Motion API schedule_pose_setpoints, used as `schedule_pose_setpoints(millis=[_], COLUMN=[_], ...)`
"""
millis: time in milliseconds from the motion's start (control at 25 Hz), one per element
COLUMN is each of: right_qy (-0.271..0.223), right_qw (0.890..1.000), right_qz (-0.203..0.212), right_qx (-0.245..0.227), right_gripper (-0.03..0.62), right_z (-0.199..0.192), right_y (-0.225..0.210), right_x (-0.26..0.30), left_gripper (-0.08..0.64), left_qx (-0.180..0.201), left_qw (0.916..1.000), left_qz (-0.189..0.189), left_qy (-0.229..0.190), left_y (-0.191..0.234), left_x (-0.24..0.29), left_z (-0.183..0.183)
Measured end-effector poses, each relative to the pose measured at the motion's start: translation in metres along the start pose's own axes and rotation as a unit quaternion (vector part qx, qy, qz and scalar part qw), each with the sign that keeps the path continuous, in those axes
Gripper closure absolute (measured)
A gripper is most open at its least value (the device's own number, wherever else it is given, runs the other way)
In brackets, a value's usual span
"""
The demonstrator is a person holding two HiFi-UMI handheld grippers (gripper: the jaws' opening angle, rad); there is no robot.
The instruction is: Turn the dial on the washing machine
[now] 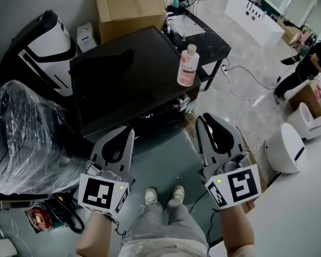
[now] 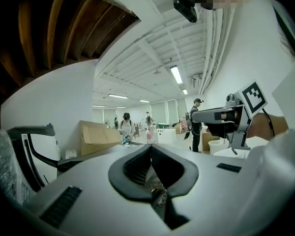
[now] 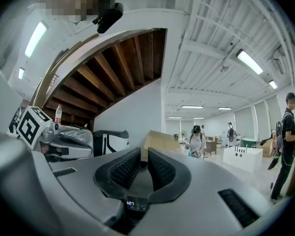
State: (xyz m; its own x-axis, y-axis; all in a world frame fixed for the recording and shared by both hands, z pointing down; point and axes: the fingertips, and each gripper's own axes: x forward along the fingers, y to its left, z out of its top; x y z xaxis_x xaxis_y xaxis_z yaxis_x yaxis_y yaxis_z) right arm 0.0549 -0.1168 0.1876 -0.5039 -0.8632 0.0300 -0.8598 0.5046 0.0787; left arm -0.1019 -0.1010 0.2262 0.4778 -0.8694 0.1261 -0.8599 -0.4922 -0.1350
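Left gripper (image 1: 129, 128): ribbed black pads pressed together at the tips, empty. Right gripper (image 1: 201, 119): pads almost together with a narrow slit between them, empty. Ahead is a glossy black flat-topped cabinet (image 1: 123, 84), with a pink plastic bottle (image 1: 188, 66) upright at its right edge. Washing machine dial: cannot be made out.

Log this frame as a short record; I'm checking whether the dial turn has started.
left gripper: held up, jaws together, empty
right gripper: held up, jaws a narrow gap apart, nothing between
in front: black unit
bottle: upright on the black unit, near its right edge
dial: not seen in any view
contact: neither gripper touches anything
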Motion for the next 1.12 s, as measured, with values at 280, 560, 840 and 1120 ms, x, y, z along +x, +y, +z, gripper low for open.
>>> schedule_pose_setpoints(millis=[280,560,840,1120], right_qy=[-0.029,-0.043,-0.045,-0.028], right_qw=[1.0,0.999,0.998,0.997], right_qz=[0.004,0.022,0.035,0.063], right_qx=[-0.012,-0.021,-0.021,-0.027], right_gripper=[0.528,0.531,0.531,0.534], right_z=[0.07,0.117,0.134,0.133], right_y=[0.018,0.039,0.054,0.067], right_x=[-0.028,-0.054,-0.074,-0.085], left_gripper=[0.54,0.54,0.54,0.54], left_qx=[0.024,0.044,0.013,0.019], left_qw=[0.999,0.9969,0.9964,0.9965], left_qz=[-0.008,-0.014,-0.011,-0.014], left_qy=[-0.038,-0.063,-0.083,-0.08], left_y=[0.005,0.007,-0.008,-0.018], left_x=[-0.034,-0.063,-0.083,-0.098], left_z=[0.072,0.125,0.152,0.154])
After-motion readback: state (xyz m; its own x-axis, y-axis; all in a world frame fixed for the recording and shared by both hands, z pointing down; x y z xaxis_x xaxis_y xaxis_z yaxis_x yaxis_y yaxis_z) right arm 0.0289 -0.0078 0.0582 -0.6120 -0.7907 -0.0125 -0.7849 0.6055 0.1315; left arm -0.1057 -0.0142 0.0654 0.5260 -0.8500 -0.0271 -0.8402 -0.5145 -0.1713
